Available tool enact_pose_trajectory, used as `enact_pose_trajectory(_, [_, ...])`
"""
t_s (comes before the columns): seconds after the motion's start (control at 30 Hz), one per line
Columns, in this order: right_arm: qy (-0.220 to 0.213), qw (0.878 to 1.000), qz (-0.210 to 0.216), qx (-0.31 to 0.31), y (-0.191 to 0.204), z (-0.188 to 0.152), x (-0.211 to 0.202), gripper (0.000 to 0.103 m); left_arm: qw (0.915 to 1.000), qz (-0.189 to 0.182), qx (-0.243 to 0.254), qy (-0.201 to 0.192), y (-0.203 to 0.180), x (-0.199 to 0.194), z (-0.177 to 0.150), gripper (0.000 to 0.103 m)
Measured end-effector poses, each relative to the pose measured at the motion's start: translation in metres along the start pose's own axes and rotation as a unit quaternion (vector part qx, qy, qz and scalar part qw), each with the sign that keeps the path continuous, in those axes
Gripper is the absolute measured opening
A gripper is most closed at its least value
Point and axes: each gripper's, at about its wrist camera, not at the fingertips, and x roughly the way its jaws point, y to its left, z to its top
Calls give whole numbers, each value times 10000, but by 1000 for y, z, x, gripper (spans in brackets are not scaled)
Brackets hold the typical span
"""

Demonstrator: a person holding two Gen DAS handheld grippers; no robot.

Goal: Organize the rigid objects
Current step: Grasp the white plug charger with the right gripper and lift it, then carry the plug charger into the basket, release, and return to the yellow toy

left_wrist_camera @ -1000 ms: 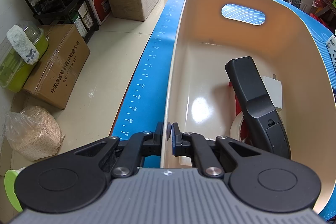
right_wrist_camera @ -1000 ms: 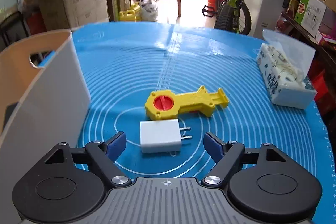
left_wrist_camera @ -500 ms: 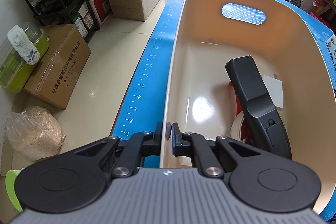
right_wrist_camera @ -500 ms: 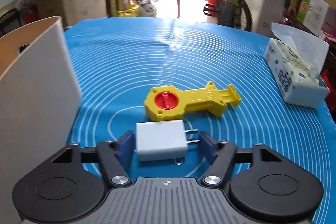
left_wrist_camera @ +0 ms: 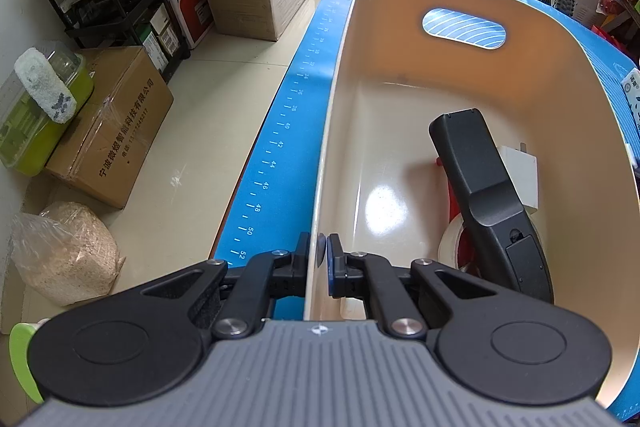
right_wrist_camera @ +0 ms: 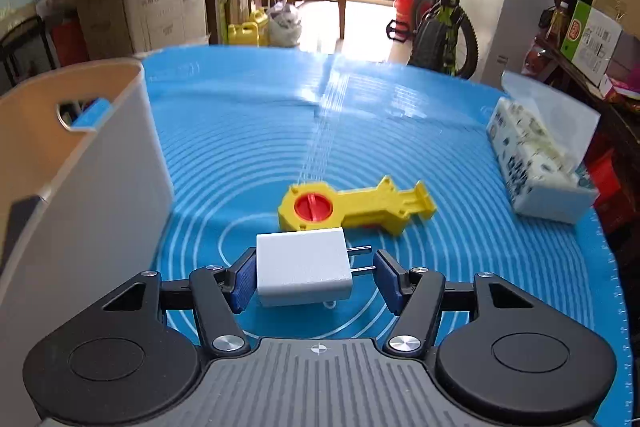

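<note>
My left gripper is shut on the near rim of the cream bin. Inside the bin lie a black handheld device, a white charger and a tape roll with something red under them. My right gripper is shut on a white plug adapter, its left pad on the body and its right pad at the prongs. It holds the adapter above the blue mat. A yellow toy key with a red knob lies on the mat just beyond. The bin stands at the left.
A tissue pack lies at the mat's right edge. Cardboard boxes, a bag of grain and a shelf rack stand on the floor left of the table. A bicycle and a chair stand beyond the table.
My right gripper moved forward around the white adapter, closed on it and raised it off the mat. My left gripper has stayed shut on the bin rim.
</note>
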Motion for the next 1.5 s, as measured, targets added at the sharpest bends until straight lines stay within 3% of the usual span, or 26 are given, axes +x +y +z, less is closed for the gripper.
enact_pose_trajectory(0.23, [-595,9976,259,231,12,21,-39,64,10000,3,2,0,0,0,0,9])
enact_pose_trajectory(0.47, [-1002,9904,956,0,55,33,-75,64,10000,26,23,2,0,1,-1,9])
enact_pose_trajectory(0.73, [-669,9837,1527,-679,113,21,-80,64,10000,30,32,3,1,1,-1,9])
enact_pose_trajectory(0.97, [-188,9789,1614,-1238,144,4,-69,64,10000,30,32,3,0,1,0,9])
enact_pose_trajectory(1.1, [132,9772,1526,-1473,150,-4,-60,64,10000,27,32,5,0,1,0,9])
enact_pose_trajectory(1.3, [217,9751,1432,-1680,154,-4,-61,65,10000,47,44,8,0,1,1,9])
enact_pose_trajectory(1.5, [142,9788,1560,-1318,139,7,-65,71,10000,46,44,10,0,1,2,9])
